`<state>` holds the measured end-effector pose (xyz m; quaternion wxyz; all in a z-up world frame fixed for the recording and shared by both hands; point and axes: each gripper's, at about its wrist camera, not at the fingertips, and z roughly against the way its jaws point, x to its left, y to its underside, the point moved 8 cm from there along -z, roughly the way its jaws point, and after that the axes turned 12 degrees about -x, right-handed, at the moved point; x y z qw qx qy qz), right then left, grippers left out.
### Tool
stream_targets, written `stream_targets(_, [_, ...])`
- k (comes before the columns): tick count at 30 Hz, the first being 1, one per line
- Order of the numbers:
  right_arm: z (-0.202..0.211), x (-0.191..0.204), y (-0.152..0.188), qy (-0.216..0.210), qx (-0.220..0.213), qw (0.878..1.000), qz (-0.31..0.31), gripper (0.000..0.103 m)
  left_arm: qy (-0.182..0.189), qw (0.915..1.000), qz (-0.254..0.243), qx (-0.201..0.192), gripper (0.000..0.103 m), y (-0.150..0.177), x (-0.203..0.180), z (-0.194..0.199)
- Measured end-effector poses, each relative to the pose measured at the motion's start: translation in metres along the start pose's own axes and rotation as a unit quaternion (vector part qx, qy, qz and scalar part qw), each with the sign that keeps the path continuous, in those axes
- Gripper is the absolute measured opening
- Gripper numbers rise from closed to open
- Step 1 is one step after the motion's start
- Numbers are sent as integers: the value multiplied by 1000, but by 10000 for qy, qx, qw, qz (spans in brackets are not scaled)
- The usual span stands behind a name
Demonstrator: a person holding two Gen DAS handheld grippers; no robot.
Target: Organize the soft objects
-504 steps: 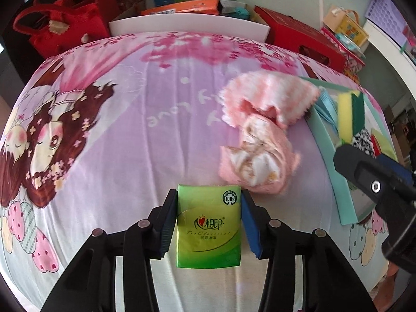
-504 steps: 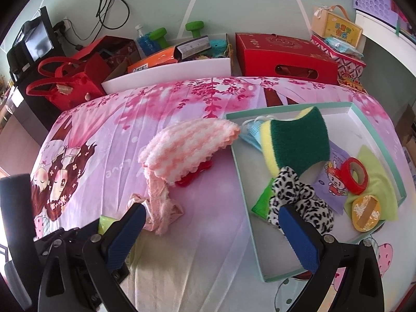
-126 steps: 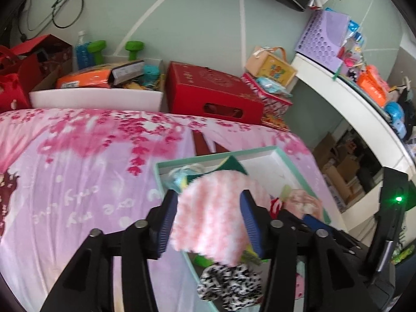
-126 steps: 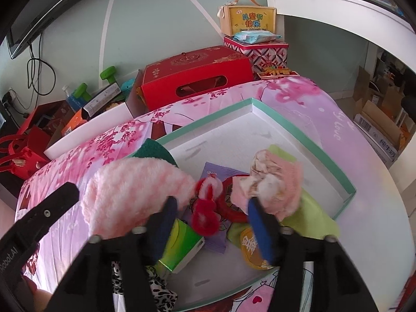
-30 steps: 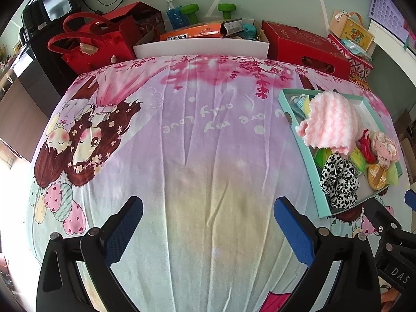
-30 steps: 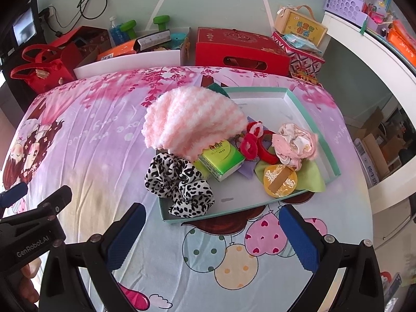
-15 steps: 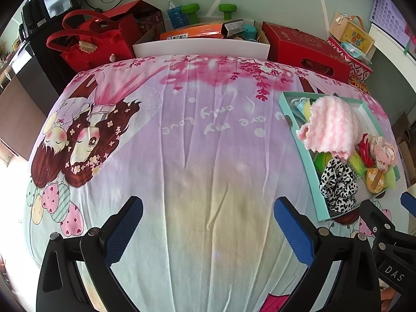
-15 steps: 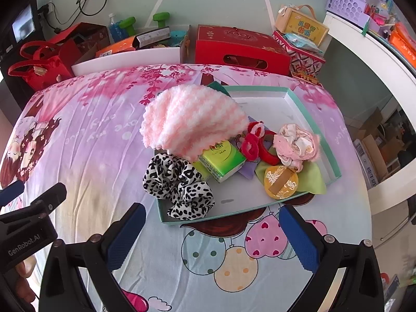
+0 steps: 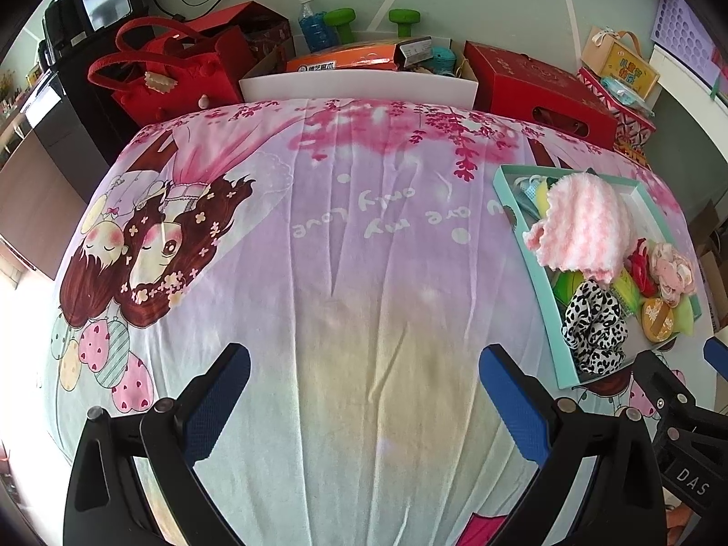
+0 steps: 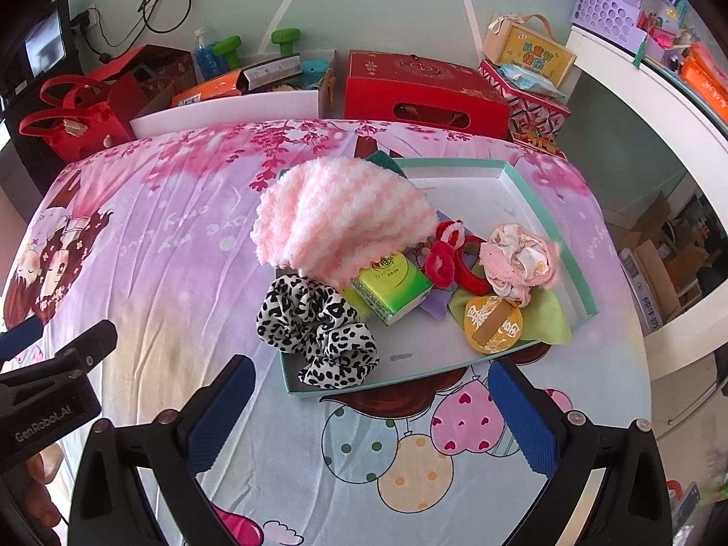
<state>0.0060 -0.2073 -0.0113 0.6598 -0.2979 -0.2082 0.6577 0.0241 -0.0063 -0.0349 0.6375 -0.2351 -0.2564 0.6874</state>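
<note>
A shallow teal-rimmed tray [image 10: 546, 209] [image 9: 503, 191] lies on the cartoon bedsheet and holds the soft items. A pink-and-white knitted cloth [image 10: 341, 223] [image 9: 584, 227] is draped over its left part. In front of it lie a leopard scrunchie [image 10: 318, 323] [image 9: 591, 327] and a green tissue pack [image 10: 391, 284]. A red scrunchie [image 10: 443, 255], a pink scrunchie [image 10: 518, 259] [image 9: 673, 268] and an orange round puff [image 10: 493, 323] lie to the right. My right gripper [image 10: 373, 414] hangs open above the tray's near edge, holding nothing. My left gripper [image 9: 364, 400] is open over bare sheet, left of the tray.
Beyond the bed's far edge stand a red handbag [image 9: 154, 73], a white bin [image 9: 359, 84] with boxes and green dumbbells, and a red gift box [image 10: 423, 91]. A white shelf [image 10: 646, 104] runs along the right. The sheet [image 9: 318, 250] is flat and wide on the left.
Over the last second both grippers drifted slightly back, still open. Earlier the left gripper carried the tissue pack and then the pink cloth, the right the pink scrunchie; these now lie in the tray.
</note>
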Motion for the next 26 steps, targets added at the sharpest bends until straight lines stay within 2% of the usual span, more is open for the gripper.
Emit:
stream_targets(16, [1,-3,-1,-42,-18,10000,-57,103,-22,10000,14,-37,101,0,-1,2])
stream_targets(22, [0,-7,0,-18,-13,9999,-113,103,85,9999,88,59,101,4,-4,-2])
stream_targets(26, [-1,-9,0,-13,-3,9999,-144,103,158,9998,107,-91,101,2,-6,1])
